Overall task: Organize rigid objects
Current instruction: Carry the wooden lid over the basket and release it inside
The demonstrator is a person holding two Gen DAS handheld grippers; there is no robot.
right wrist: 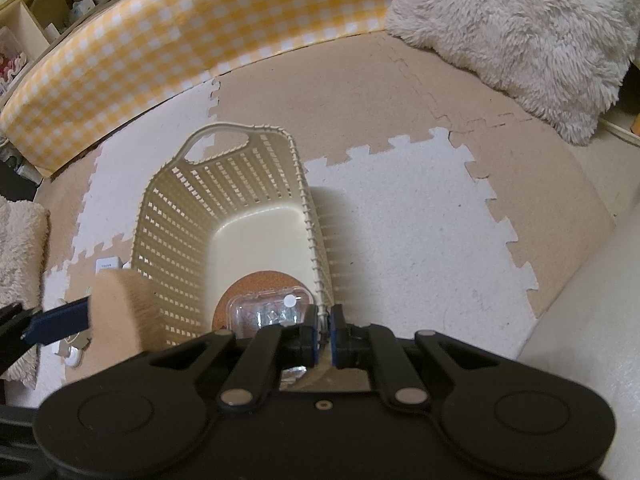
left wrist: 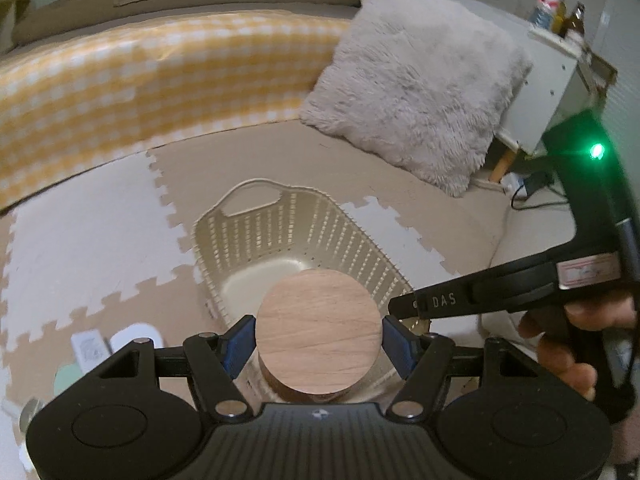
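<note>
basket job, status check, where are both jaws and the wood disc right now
Left gripper shut on wood disc, over the basket. Right gripper shut on basket rim. Inside: clear case on cork mat. Nothing in the way.

Black hand-held gripper (left wrist: 318, 340), blue pads (left wrist: 240, 344), silver pivot screws, green light.

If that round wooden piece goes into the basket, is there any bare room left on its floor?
Yes. The basket floor is bare at the handle end. The near end is crowded: a clear plastic case lies on a cork disc, beside the wall pinched by the right gripper. The left gripper holds the wooden disc.
</note>
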